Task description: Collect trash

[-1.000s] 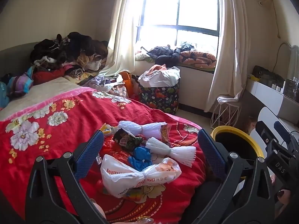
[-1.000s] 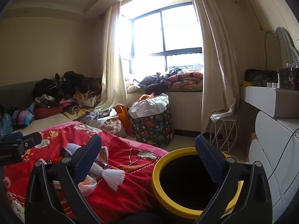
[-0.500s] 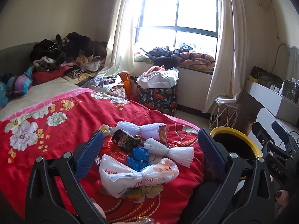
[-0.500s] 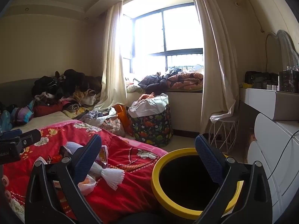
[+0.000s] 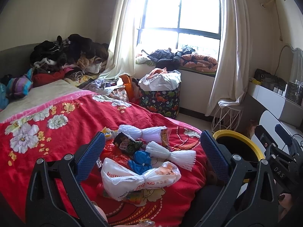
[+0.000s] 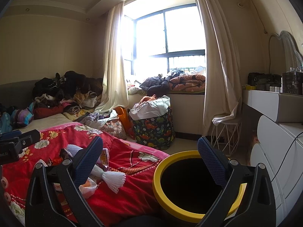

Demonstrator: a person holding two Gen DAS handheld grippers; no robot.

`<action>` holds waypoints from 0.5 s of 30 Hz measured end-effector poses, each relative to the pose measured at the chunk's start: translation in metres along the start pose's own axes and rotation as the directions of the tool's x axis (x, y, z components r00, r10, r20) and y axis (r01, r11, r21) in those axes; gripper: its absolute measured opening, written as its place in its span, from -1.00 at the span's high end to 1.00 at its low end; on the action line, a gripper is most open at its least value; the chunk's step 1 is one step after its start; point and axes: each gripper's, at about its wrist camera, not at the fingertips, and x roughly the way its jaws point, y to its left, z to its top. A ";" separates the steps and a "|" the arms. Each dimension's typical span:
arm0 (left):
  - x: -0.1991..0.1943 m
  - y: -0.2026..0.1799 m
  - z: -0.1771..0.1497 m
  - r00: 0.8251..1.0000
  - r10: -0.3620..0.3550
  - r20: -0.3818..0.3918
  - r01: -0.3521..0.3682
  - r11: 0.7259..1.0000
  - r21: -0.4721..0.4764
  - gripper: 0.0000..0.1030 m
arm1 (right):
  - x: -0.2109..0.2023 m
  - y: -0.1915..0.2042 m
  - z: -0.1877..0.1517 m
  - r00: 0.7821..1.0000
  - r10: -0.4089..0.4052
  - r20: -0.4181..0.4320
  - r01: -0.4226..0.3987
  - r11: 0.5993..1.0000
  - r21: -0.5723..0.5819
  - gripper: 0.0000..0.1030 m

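Note:
A heap of trash lies on the red floral bedspread [image 5: 56, 151]: a knotted white plastic bag [image 5: 140, 177], a crumpled blue bag [image 5: 141, 160], a white foam net [image 5: 170, 154], a second foam net [image 5: 144, 131] and a dark snack wrapper [image 5: 128, 144]. My left gripper [image 5: 151, 151] hovers open above this heap, holding nothing. A bin with a yellow rim [image 6: 157, 181] and dark inside stands beside the bed. My right gripper [image 6: 151, 158] is open over the bin's near left edge, empty. The foam net [image 6: 111, 177] shows near its left finger.
A dinosaur-print laundry basket [image 5: 161, 98] full of cloth stands by the window seat. Clothes are piled at the bed's head [image 5: 66, 56]. A white wire stool [image 6: 225, 132] and a white dresser [image 6: 274, 151] stand at the right. A person's fingers [image 5: 284, 202] hold the right tool.
The left view has crept slightly toward the trash heap, which now sits a little lower between the fingers. The right view has barely shifted. Both grippers remain open.

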 end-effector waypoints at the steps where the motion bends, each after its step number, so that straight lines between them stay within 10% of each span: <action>1: 0.000 0.000 0.000 1.000 0.000 0.000 0.000 1.000 0.000 -0.79 | 0.000 0.000 0.000 1.000 0.000 0.000 0.000 1.000 0.000 -0.88; 15: -0.001 0.001 0.000 1.000 0.000 0.004 0.000 1.000 -0.002 -0.79 | -0.006 -0.001 0.005 1.000 0.013 0.004 -0.013 1.000 -0.012 -0.88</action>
